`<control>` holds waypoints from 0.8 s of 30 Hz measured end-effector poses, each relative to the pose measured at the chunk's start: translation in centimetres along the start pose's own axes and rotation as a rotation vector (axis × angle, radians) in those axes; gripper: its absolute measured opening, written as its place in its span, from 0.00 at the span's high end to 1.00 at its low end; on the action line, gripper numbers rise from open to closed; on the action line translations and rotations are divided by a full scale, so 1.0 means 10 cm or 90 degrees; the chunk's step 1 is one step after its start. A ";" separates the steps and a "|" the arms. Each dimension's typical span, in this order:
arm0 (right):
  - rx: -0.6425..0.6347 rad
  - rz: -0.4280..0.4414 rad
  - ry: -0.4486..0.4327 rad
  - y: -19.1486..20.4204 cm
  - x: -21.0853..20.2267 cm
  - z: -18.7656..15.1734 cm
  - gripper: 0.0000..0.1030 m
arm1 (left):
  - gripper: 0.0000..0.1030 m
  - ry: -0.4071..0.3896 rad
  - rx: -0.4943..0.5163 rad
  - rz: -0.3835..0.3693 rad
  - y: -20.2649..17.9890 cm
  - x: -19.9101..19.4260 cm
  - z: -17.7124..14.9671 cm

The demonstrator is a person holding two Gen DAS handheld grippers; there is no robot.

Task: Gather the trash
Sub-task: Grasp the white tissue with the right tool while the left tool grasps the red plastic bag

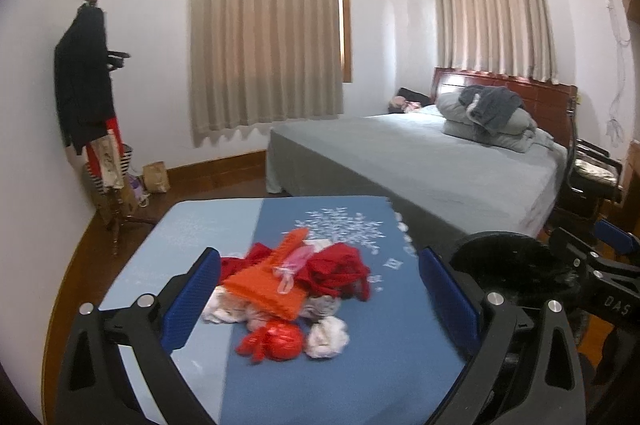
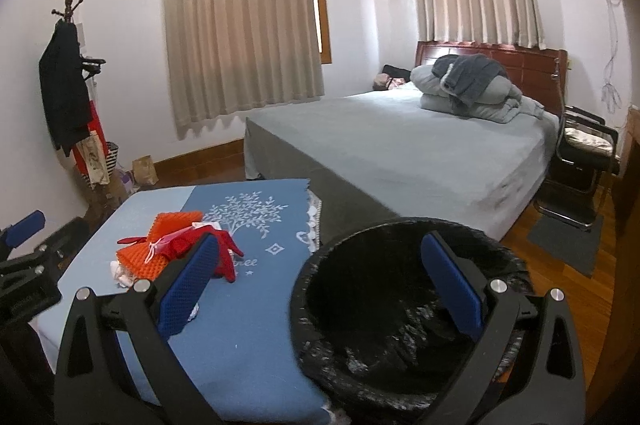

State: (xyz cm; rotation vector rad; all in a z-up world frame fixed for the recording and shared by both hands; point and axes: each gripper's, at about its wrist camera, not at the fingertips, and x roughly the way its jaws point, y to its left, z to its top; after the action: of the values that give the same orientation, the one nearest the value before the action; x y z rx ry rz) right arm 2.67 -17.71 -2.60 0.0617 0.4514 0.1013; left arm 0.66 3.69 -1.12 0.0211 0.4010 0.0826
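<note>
A heap of trash (image 1: pixel 288 285) lies on a blue cloth-covered table (image 1: pixel 360 377): orange textured foam, red netting, pink wrappers, white crumpled tissue (image 1: pixel 328 339) and a red foil wrapper (image 1: pixel 276 343). My left gripper (image 1: pixel 320 301) hovers open just above and before the heap, nothing between its blue pads. The heap (image 2: pixel 176 245) shows at the left in the right wrist view too. My right gripper (image 2: pixel 320 289) is open and empty, straddling the near rim of a bin lined with a black bag (image 2: pixel 400 309) beside the table (image 2: pixel 248 337). The left gripper (image 2: pixel 24 249) shows at the far left.
A bed (image 1: pixel 432 161) with grey sheet and folded bedding stands just behind the table and the bin (image 1: pixel 504 265). A coat rack (image 1: pixel 92 97) with dark clothes and bags stands at the left wall. A black chair (image 2: pixel 580 161) and a grey floor mat (image 2: pixel 564 241) are at the right.
</note>
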 end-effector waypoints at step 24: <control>-0.105 0.133 0.146 1.28 1.34 -0.68 0.05 | 0.06 0.101 -0.029 0.118 1.10 0.73 -0.71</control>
State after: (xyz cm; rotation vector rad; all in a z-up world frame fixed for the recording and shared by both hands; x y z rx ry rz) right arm 10.60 -3.24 -13.48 -0.0652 0.6635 0.3531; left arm 3.73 15.26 -10.06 0.0072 0.5549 0.2780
